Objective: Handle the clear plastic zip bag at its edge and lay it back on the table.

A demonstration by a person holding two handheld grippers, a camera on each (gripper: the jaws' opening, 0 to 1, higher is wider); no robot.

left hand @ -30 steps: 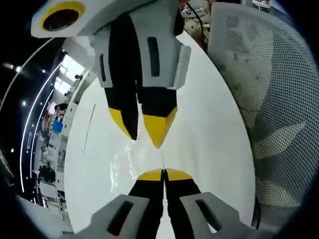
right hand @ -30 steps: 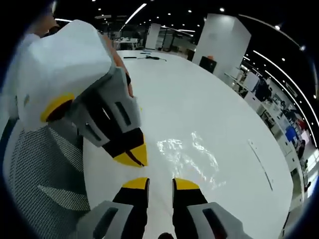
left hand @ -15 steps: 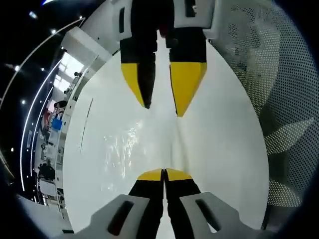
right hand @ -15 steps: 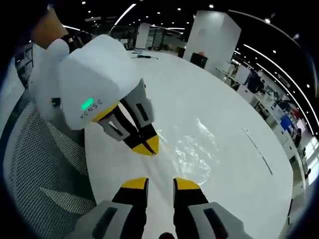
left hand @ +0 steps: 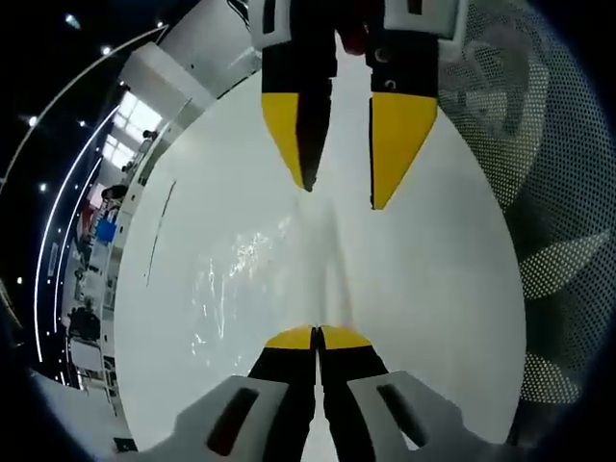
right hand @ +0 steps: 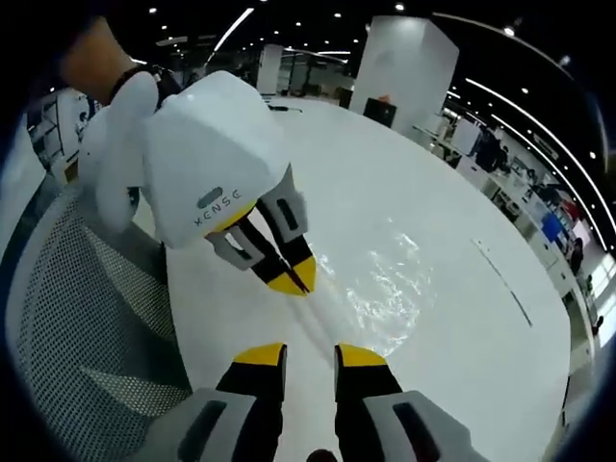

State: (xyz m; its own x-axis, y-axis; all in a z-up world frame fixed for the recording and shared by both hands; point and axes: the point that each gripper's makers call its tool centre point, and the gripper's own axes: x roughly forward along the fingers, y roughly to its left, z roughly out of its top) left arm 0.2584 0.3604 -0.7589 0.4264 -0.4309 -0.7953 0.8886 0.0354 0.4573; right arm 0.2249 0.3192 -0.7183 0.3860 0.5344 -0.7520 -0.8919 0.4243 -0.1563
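Observation:
The clear plastic zip bag lies crinkled and glinting on the white table. A raised fold of it runs back to my left gripper, whose jaws are shut on the bag's near edge. In the right gripper view the left gripper points down at the bag, tips closed at its edge by the table surface. My right gripper is open with nothing between its jaws. It hangs above the bag in the left gripper view, right gripper jaws spread.
A grey mesh chair stands against the table's edge, also seen as the chair. A thin dark strip lies on the table beyond the bag. A person's hand holds the left gripper. Office desks fill the background.
The left gripper has come down to the table with the bag's edge. The right gripper's jaws have drawn back from the left gripper and stand wider apart.

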